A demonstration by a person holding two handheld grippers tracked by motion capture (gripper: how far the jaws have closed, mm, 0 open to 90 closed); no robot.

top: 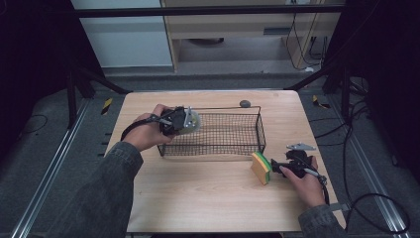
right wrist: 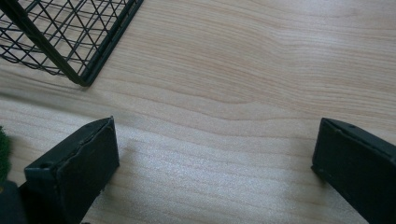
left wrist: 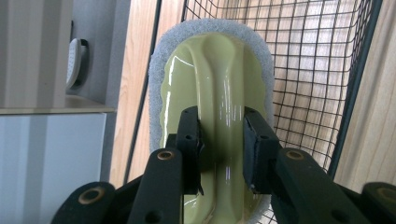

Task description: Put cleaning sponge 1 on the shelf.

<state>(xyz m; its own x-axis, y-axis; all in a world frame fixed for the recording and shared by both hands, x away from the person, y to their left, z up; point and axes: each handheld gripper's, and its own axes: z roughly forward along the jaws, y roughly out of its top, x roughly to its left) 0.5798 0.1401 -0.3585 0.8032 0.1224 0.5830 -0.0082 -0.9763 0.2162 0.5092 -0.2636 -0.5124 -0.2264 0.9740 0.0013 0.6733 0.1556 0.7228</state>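
Apparently a sorting job, approx. half done: the scrub pad (left wrist: pixel 212 112) is being gripped by its ridge in the left gripper (left wrist: pixel 220 149) at the wire basket's (top: pixel 260 130) left end (not yet released). Sponge (top: pixel 260 167) is being left outside, beside the wide-open right gripper (right wrist: pixel 212 163); basket wall is obstructing.

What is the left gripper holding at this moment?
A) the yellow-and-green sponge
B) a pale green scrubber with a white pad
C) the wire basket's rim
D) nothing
B: in the left gripper view the left gripper has its fingers closed on the glossy pale green scrubber.
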